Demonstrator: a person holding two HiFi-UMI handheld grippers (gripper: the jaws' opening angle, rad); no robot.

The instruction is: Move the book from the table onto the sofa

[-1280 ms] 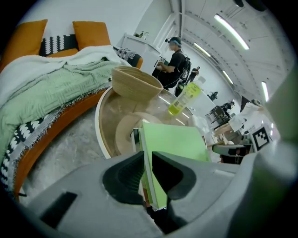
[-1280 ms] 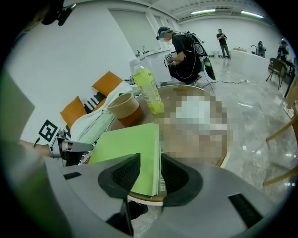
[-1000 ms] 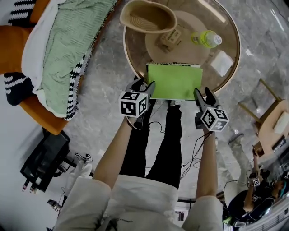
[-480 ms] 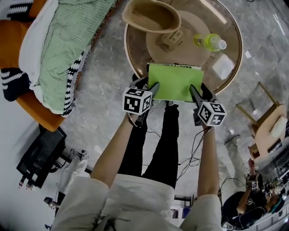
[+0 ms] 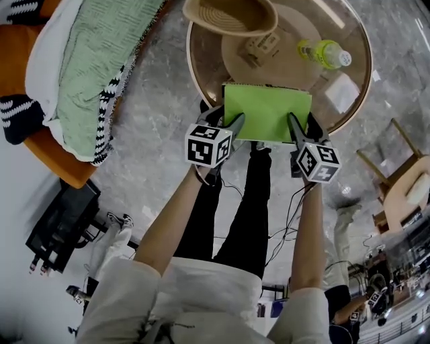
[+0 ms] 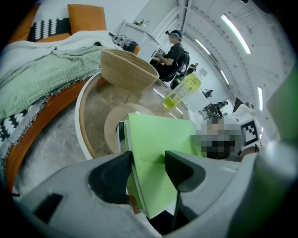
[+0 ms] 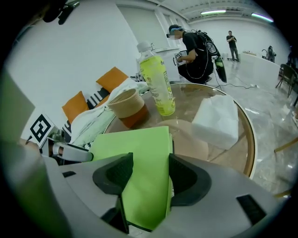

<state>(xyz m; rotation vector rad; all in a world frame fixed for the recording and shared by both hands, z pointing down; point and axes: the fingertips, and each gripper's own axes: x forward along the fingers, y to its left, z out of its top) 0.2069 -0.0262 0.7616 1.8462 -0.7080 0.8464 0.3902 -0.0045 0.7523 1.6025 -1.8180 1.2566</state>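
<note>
The bright green book (image 5: 267, 111) lies on the round glass table (image 5: 195, 80), its near edge sticking out past the rim. My left gripper (image 5: 228, 125) is at the book's near left corner. In the left gripper view its jaws (image 6: 148, 160) stand wide apart, with the book's (image 6: 158, 135) edge between them. My right gripper (image 5: 300, 125) is at the near right corner, and its jaws (image 7: 150, 162) straddle the book (image 7: 135, 144) just as widely. Neither pair of pads presses on the cover. The orange sofa (image 5: 50, 161) with a green blanket (image 5: 87, 60) is at the upper left.
On the table behind the book stand a woven basket (image 5: 232, 15), a small wooden piece (image 5: 259, 48), a yellow-green bottle (image 5: 326, 52) and a white packet (image 5: 342, 92). A wooden chair (image 5: 403, 181) stands at the right. A black device (image 5: 60, 228) lies on the floor at the left.
Both grippers have closed in on the book's near corners, the right one moving further. Their tips now overlap the book's edges instead of lying beside them.
</note>
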